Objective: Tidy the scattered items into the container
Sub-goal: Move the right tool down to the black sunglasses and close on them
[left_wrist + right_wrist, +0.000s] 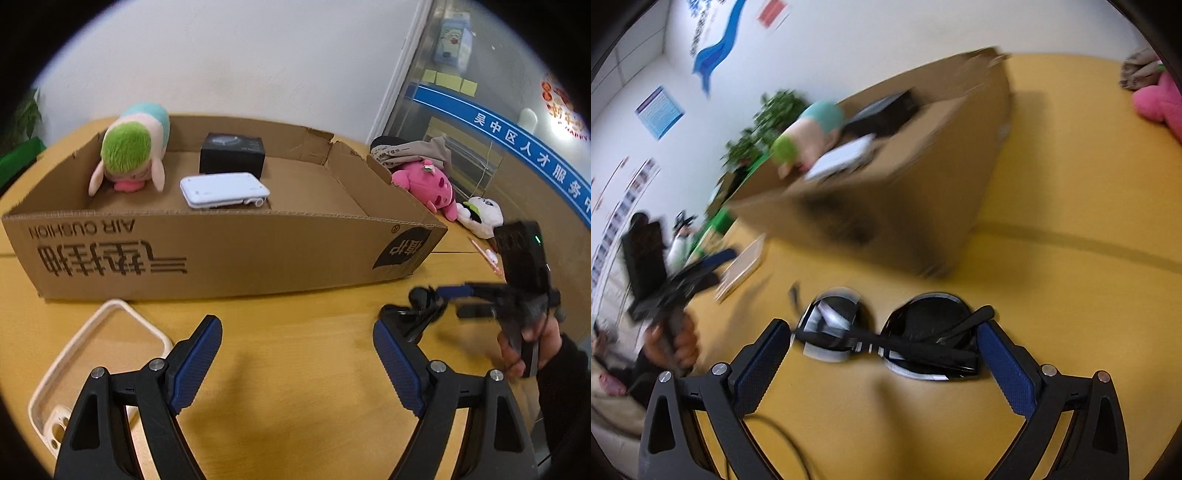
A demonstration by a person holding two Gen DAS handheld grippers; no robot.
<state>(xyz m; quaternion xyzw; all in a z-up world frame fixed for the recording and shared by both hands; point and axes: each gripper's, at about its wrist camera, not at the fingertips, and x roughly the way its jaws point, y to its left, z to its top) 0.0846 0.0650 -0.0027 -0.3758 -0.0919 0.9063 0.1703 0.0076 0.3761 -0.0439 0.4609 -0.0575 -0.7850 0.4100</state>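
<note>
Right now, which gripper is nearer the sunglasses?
Right. The right gripper has its open fingers on either side of the sunglasses on the table. The left gripper is open over bare table beside them, next to the phone case.

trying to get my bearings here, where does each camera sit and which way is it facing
Left wrist: on the left gripper, low over the yellow table, facing the cardboard box; its own open fingers show, and the right gripper in a hand.
Right wrist: on the right gripper, tilted and blurred, looking down at the sunglasses between its open fingers, box beyond; the left gripper shows in a hand.
Shared: box, green-haired plush, white case, pink plush, phone bumper.
</note>
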